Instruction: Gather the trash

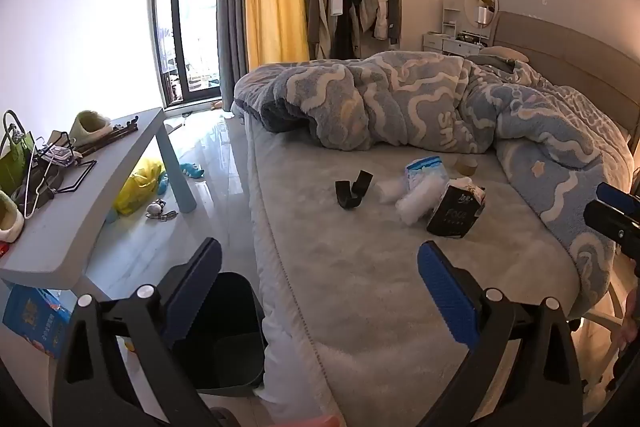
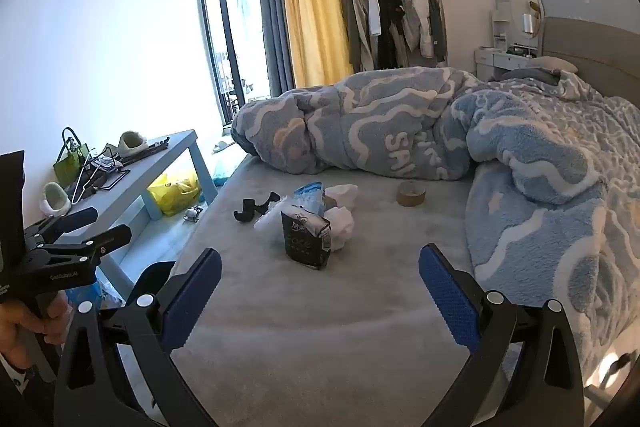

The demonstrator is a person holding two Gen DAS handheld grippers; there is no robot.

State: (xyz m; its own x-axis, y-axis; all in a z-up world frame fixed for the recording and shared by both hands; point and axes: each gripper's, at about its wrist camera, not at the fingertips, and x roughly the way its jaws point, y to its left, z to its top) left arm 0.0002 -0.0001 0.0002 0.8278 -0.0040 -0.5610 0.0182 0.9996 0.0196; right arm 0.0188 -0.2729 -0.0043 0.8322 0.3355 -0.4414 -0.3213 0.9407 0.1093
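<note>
1. A dark bin (image 1: 224,331) is seen whole only in the left view, on the floor against the bed (image 1: 360,287), partly hidden by the left gripper (image 1: 320,291); its fingers are spread wide, with nothing held.
2. In the right view, the left gripper (image 2: 86,227) is seen at the left edge, gripped by a hand (image 2: 20,331).
3. The right gripper (image 2: 320,291) is held over the bed (image 2: 320,327), fingers wide apart and empty.
4. The trash is found mid-bed: a black strip (image 1: 352,189), white wads (image 1: 414,205), a blue packet (image 1: 426,169), a black pack (image 1: 456,211), and a tape roll (image 2: 411,193).
5. A cluttered table (image 1: 120,163) is seen left; a rumpled blanket (image 2: 520,163) is heaped behind and right.
</note>
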